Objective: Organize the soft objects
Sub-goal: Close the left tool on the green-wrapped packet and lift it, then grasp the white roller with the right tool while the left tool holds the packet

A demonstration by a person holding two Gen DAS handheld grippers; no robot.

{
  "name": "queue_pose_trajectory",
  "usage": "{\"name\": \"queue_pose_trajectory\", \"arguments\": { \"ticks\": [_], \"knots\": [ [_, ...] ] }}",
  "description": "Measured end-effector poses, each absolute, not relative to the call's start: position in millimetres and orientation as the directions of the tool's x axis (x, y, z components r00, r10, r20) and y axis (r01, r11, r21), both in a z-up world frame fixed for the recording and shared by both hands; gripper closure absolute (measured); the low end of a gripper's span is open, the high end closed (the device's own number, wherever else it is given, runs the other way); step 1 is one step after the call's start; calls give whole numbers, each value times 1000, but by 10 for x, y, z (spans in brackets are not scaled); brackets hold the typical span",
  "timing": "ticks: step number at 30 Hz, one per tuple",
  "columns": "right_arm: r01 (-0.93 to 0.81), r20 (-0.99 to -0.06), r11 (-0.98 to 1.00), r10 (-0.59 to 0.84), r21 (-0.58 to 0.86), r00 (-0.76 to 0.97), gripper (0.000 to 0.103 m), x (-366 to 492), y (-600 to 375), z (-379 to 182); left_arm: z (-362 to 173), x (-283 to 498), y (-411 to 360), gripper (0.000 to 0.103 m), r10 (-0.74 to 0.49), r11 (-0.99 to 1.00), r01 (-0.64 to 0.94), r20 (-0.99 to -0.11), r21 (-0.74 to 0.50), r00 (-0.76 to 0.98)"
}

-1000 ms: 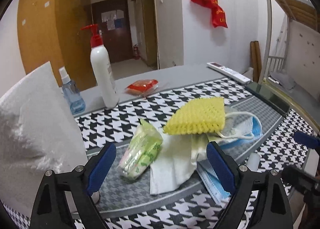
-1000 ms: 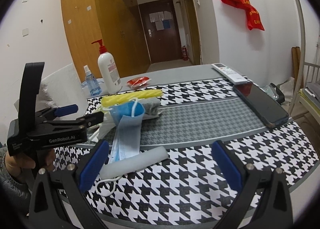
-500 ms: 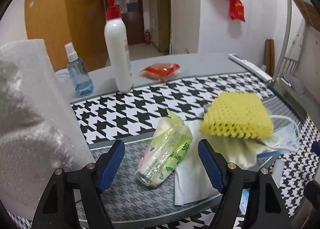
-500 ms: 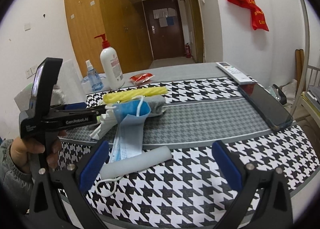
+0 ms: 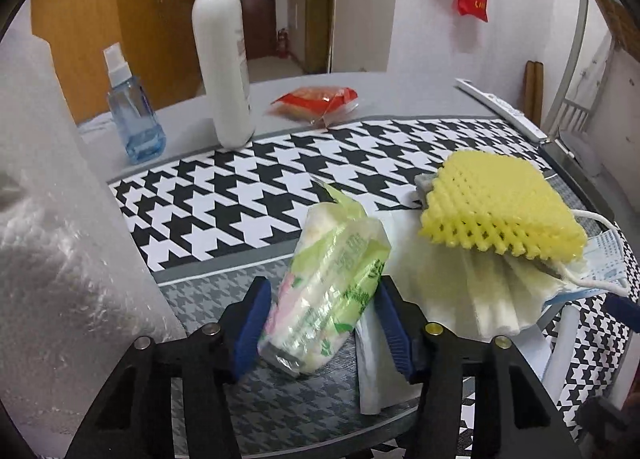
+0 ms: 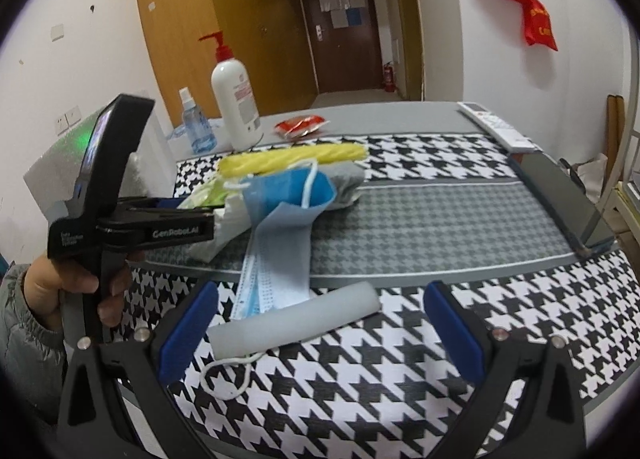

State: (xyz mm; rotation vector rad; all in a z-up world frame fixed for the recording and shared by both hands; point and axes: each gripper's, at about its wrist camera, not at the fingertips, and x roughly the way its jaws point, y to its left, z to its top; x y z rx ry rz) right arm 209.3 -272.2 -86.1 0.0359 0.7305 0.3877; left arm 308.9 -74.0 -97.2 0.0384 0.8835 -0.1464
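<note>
The left gripper, low in the middle of the left wrist view, now has its blue pads on either side of the green tissue pack, and its jaws are closing: a second ago they stood wide with the pack well ahead of them, and now the right pad sits against the wrapper while the left pad looks just shy of it, so I judge the grip is forming but not yet firm. The pack lies tilted on the grey band of the houndstooth tablecloth, its lower end between the fingers. Just right of it lie a white folded tissue and, above that, the yellow foam net resting on a blue face mask. In the right wrist view the right gripper hovers with fingers spread wide and nothing between the pads; a grey foam roll lies just ahead of it. The closing means the pack is probably the first soft object to be lifted out of the pile; the thin wrapper may slip or crumple under the squeeze.
</note>
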Motion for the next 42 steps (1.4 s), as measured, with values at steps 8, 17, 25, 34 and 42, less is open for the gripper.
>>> {"name": "queue_pose_trajectory", "arguments": {
  "ticks": [8, 17, 25, 34, 42],
  "knots": [
    [-325, -673, 928, 358, 180, 647, 0, 2097, -2662, -935, -958, 3069, -689, 71, -121, 990, 136, -765, -45, 632],
    [-233, -693, 955, 292, 181, 659, 0, 2010, -2573, -941, -790, 2851, -627, 75, -142, 988, 145, -687, -54, 712],
    [-139, -698, 967, 250, 212, 672, 0, 1982, -2517, -935, -798, 2845, -569, 75, -170, 985, 143, -684, -97, 709],
    [-56, -705, 978, 185, 202, 685, 0, 1956, -2403, -943, -797, 2888, -411, 75, -44, 996, -21, -687, -87, 725],
    [13, -709, 989, 96, 146, 698, 0, 1920, -2297, -912, -787, 2791, -250, 75, 54, 994, -106, -679, -35, 732]
  ]
}}
